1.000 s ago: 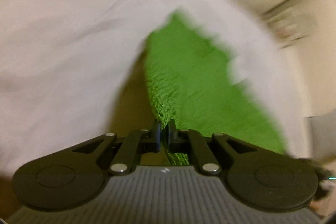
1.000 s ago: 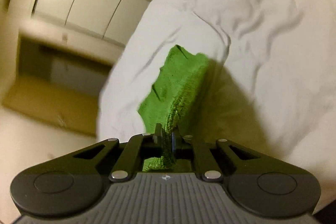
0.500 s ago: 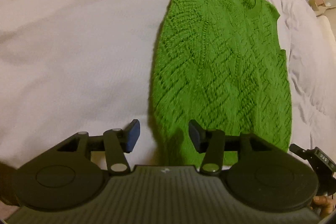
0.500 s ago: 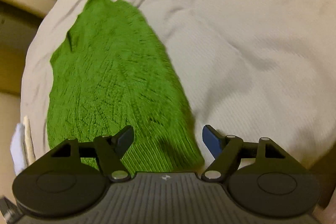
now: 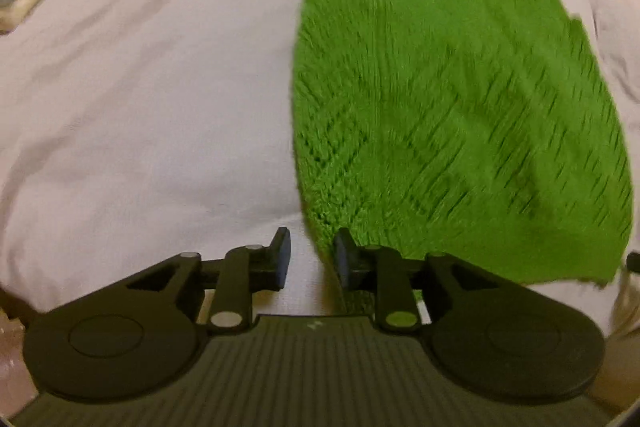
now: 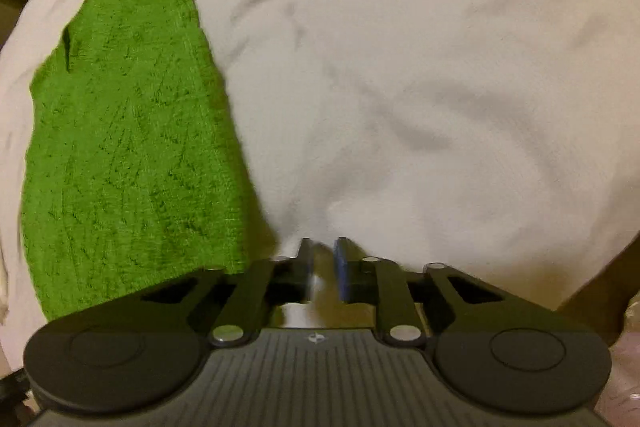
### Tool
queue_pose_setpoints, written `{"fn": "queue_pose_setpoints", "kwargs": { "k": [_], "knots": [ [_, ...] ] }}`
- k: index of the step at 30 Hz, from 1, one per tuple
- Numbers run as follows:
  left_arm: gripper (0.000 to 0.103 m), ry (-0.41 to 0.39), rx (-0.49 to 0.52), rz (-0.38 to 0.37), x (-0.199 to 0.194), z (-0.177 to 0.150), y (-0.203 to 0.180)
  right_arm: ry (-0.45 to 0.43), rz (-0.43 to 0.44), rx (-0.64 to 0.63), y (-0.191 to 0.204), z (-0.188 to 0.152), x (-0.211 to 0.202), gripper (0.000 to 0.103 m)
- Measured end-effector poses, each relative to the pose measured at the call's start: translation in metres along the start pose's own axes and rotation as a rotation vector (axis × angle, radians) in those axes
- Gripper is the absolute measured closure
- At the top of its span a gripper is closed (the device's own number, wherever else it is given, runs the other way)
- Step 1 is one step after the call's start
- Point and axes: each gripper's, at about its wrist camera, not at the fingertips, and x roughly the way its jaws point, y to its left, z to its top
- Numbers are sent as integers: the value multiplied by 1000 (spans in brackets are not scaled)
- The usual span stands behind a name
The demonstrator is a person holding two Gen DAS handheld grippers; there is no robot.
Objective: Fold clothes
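Fingers of the left gripper [image 5: 310, 257] stand a narrow gap apart, holding nothing; the right-hand finger sits at the near left corner of the sweater [image 5: 452, 95], at its hem edge, though whether it touches the knit cannot be told, while the other finger is over bare sheet [image 5: 140, 99]. Beyond them the green sweater lies spread flat on the white sheet, its hem nearest the left gripper and its neck end at the far side — the knit pattern is blurred. In the right wrist view the right gripper [image 6: 322, 267] also has its fingers slightly parted, the gap smaller than the left's, with nothing between them but sheet [image 6: 420, 87]; the tips are smeared by blur. This gripper is just beside the sweater's [image 6: 128, 147] near right corner, apart from it, with the garment stretching away to the left and far side, a couple of dark creases near its far end. Wrinkled white sheet fills everything to the right and beyond.
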Motion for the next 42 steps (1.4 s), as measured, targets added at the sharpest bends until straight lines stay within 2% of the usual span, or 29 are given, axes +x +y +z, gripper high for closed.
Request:
{"fn": "queue_pose_setpoints", "kwargs": {
  "k": [2,4,7,11,14,19,24,30,34,35,37,38,42],
  "knots": [
    [85,-31,9,-10,-16,4,-9,-21,9,-71,8,6,-14,66],
    [84,-63,40,-22,-27,10,-22,-32,38,-157,27,13,-21,61],
    [83,-73,90,-36,-19,28,-52,-5,109,-280,64,25,-13,61],
    [82,-56,115,-61,0,55,-84,35,155,-350,101,40,2,61],
    [76,-38,135,-76,19,79,-92,58,136,-387,124,61,26,61],
    [76,40,164,-62,57,122,-86,93,95,-400,144,93,62,61],
    [74,49,169,-82,74,170,-86,13,113,-386,168,144,69,61],
    [74,25,172,-83,94,215,-109,-108,153,-477,190,206,81,61],
    [71,3,167,-91,101,233,-125,-126,185,-536,197,236,105,62],
    [70,-1,163,-94,103,235,-128,-128,189,-555,199,241,110,71],
    [70,-5,156,-89,107,241,-133,-124,186,-579,200,252,118,83],
    [70,-5,151,-88,108,243,-135,-122,184,-590,200,257,122,83],
    [70,0,132,-87,114,248,-137,-75,273,-570,193,274,133,80]
  ]
}}
